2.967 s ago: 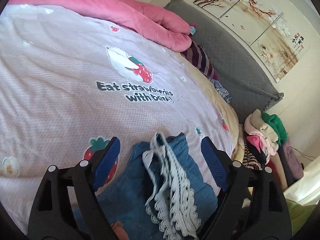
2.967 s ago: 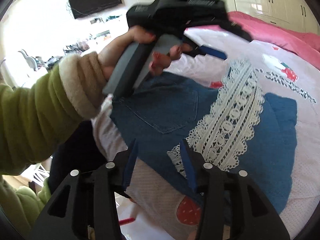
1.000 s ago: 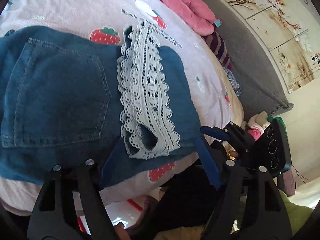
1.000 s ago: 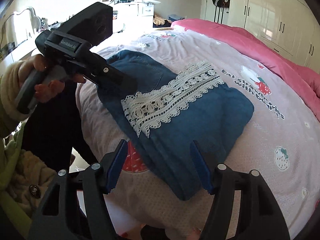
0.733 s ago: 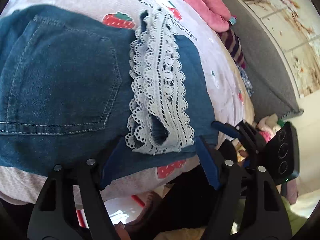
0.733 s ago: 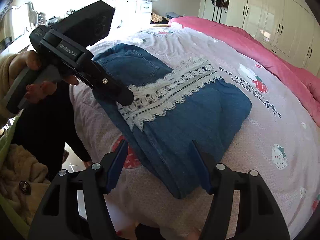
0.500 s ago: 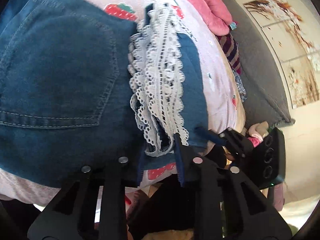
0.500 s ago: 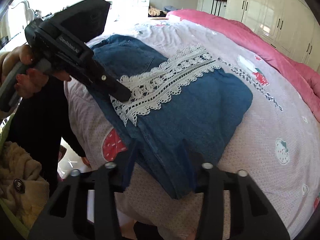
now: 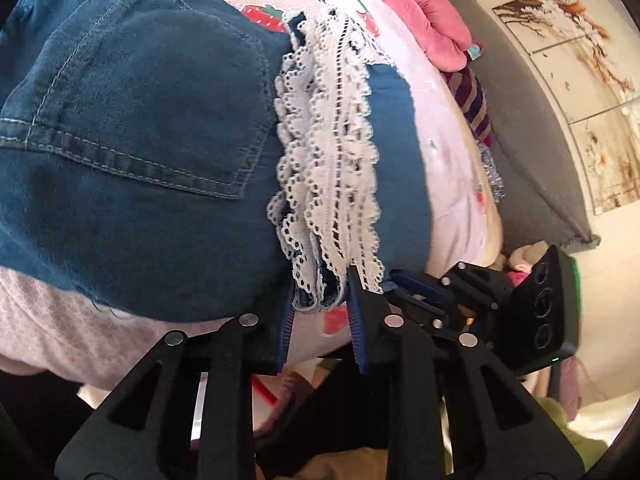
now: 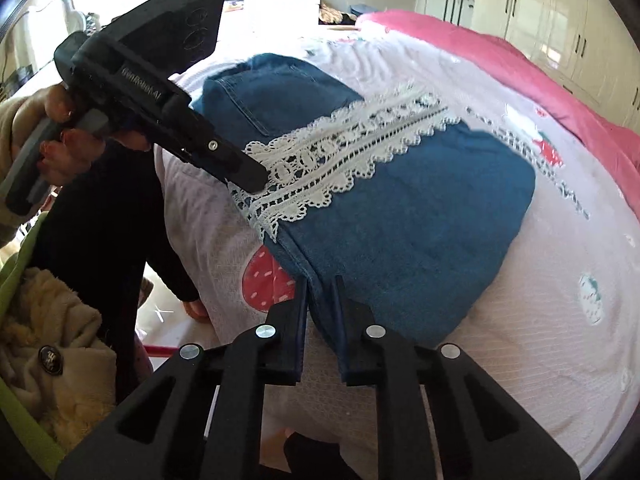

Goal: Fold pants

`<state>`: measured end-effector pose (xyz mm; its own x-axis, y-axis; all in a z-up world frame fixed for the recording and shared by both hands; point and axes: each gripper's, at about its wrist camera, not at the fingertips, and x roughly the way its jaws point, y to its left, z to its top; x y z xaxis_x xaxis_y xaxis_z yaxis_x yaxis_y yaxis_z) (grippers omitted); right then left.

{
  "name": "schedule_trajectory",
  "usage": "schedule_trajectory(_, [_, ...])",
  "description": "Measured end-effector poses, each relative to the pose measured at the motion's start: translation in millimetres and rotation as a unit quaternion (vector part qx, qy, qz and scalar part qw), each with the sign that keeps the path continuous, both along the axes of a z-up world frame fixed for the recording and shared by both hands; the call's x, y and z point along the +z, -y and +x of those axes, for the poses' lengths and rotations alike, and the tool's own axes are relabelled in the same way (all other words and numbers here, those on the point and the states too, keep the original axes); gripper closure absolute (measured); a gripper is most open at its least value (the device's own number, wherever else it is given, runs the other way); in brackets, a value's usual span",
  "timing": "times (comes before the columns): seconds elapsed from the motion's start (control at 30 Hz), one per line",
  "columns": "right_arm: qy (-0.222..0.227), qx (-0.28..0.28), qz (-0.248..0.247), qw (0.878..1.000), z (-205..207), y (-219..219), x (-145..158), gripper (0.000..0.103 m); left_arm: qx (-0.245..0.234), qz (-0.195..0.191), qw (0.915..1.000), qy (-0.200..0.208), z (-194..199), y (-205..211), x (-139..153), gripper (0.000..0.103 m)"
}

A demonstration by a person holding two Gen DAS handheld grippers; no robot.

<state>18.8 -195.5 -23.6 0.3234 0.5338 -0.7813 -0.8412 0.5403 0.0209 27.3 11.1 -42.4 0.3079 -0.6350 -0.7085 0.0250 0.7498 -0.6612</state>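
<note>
Both grippers pinching the pants' near edge.

I've got the folded pants point(image 10: 400, 216) flat on the bed point(image 10: 540, 300), lace point(image 9: 332, 168) across the middle. Left gripper point(image 9: 318, 300), at 6 o'clock in its view, is clenched on the lace hem. Right gripper point(image 10: 320, 300) at 6 o'clock, jaws closing, pads pressing the denim edge between them.
</note>
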Motion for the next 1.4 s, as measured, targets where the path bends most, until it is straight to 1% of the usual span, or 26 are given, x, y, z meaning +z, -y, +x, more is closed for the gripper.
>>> schedule_trajectory(0.03, [-0.005,0.0,0.007,1.0,-1,1,3,0.082,-0.001,0.001,1.0,0.003,0,-1,0,0.084])
schedule_trajectory(0.1, [-0.011,0.0,0.037,0.999,-1,8,17,0.081,-0.005,0.01,0.9999,0.012,0,1,3,0.084])
schedule_trajectory(0.17, [-0.004,-0.012,0.067,0.998,4,15,31,0.08,-0.011,0.034,0.9989,0.031,-2,3,10,0.079])
schedule_trajectory(0.27, [0.008,-0.045,0.077,0.996,19,18,40,0.08,-0.017,0.068,0.9963,0.051,-4,10,18,0.075])
schedule_trajectory(0.33, [0.007,-0.064,0.068,0.996,32,14,37,0.076,-0.02,0.095,0.9931,0.066,-7,13,23,0.071])
schedule_trajectory(0.4, [0.0,-0.077,0.055,0.996,45,9,29,0.076,-0.02,0.121,0.9891,0.082,-10,15,28,0.068])
schedule_trajectory(0.47, [-0.015,-0.093,0.037,0.995,55,6,18,0.075,-0.022,0.15,0.9836,0.098,-13,18,32,0.063])
schedule_trajectory(0.5, [-0.027,-0.1,0.026,0.994,61,4,11,0.075,-0.024,0.162,0.9812,0.101,-13,20,33,0.063])
schedule_trajectory(0.57, [-0.048,-0.107,0.022,0.993,68,3,0,0.073,-0.028,0.174,0.979,0.103,-12,21,31,0.062])
schedule_trajectory(0.63, [-0.054,-0.114,0.03,0.992,69,3,-3,0.073,-0.03,0.186,0.9764,0.105,-10,24,28,0.062])
schedule_trajectory(0.77, [-0.056,-0.115,0.032,0.991,68,3,-4,0.073,-0.029,0.189,0.9758,0.106,-8,24,26,0.061])
schedule_trajectory(0.83, [-0.061,-0.119,0.038,0.99,69,6,-1,0.072,-0.027,0.188,0.9756,0.109,-10,23,30,0.061])
schedule_trajectory(0.9, [-0.07,-0.124,0.059,0.988,67,10,8,0.063,-0.025,0.191,0.9744,0.116,-11,26,35,0.06])
schedule_trajectory(0.93, [-0.071,-0.126,0.072,0.987,65,13,13,0.054,-0.022,0.192,0.9737,0.121,-12,24,38,0.059])
schedule_trajectory(0.97, [-0.069,-0.126,0.079,0.986,63,14,18,0.052,-0.02,0.191,0.9733,0.125,-13,23,41,0.058])
schedule_trajectory(1.1, [-0.049,-0.124,0.087,0.987,55,15,38,0.05,-0.005,0.191,0.9718,0.138,-15,12,52,0.056])
schedule_trajectory(1.17, [-0.036,-0.126,0.092,0.987,52,14,47,0.045,0.004,0.193,0.9702,0.146,-18,7,58,0.05])
schedule_trajectory(1.3, [-0.017,-0.127,0.097,0.987,47,11,61,0.038,0.023,0.2,0.9671,0.156,-22,-3,67,0.042])
schedule_trajectory(1.33, [-0.014,-0.127,0.1,0.987,47,9,64,0.034,0.026,0.202,0.9664,0.157,-22,-7,69,0.037])
schedule_trajectory(1.37, [-0.011,-0.127,0.1,0.987,47,7,67,0.03,0.03,0.203,0.9659,0.158,-24,-10,70,0.033])
schedule_trajectory(1.4, [-0.005,-0.128,0.099,0.987,46,5,69,0.028,0.033,0.203,0.9655,0.16,-25,-13,71,0.032])
